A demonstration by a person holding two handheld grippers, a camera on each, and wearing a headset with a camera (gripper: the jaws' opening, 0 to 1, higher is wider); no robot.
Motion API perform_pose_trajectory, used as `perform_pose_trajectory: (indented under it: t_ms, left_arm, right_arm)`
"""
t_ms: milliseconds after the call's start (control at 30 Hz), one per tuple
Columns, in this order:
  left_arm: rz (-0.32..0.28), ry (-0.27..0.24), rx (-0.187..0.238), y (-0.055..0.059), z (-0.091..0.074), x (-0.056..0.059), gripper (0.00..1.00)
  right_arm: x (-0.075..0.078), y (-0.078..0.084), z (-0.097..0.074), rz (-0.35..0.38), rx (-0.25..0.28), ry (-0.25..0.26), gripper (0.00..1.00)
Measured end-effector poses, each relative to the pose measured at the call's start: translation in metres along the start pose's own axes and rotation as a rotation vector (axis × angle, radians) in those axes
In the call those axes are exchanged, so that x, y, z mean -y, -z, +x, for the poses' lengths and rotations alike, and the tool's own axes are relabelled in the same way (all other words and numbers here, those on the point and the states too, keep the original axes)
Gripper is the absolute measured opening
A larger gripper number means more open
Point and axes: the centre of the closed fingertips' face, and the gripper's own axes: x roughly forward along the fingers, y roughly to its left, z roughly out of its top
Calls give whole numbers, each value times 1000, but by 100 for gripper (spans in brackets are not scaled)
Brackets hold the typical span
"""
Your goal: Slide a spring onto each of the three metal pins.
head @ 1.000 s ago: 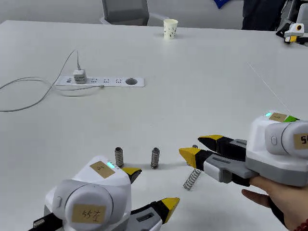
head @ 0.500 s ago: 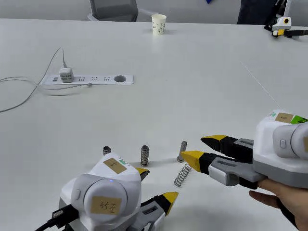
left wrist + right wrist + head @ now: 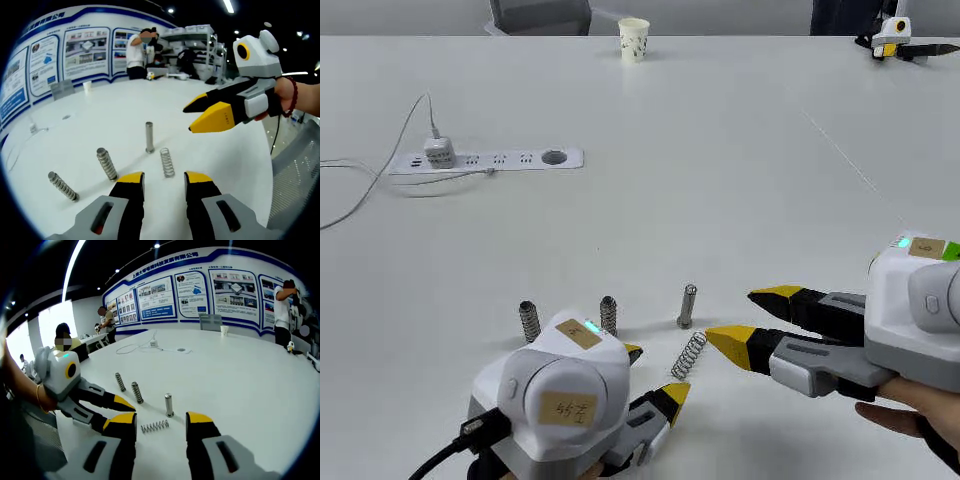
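Okay, my left tongs (image 3: 655,372) and right tongs (image 3: 732,314) hang released, loose spring (image 3: 689,356) flat on the counter (image 3: 720,180) beside the bare pin (image 3: 687,305). Head view hides the foot of one sprung pin (image 3: 608,312); left gripper view shows it.

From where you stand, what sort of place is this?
Probably a lab or demo room: a big white worktable, blue-framed information boards on the wall, and racks of equipment at the back.

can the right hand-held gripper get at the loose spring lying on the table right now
Probably yes: the loose spring lies flat just ahead of the right hand-held gripper, whose jaws stand open, with bare table between them. The left hand-held gripper is close on the spring's other side.
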Motion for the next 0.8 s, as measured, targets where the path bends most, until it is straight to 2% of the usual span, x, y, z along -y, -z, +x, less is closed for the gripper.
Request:
perform_pose_trajectory:
  t_ms: [367, 567, 800]
  left_arm:
    - [6, 41, -1, -3, 17, 7, 26]
    - [27, 38, -34, 2, 26, 9, 23]
    - [42, 31, -66, 8, 29, 8, 18]
  right_arm:
    - [4, 7, -10, 6, -2, -8, 40]
    - [9, 9, -15, 38, 14, 14, 39]
    - [12, 13, -16, 44, 8, 26, 38]
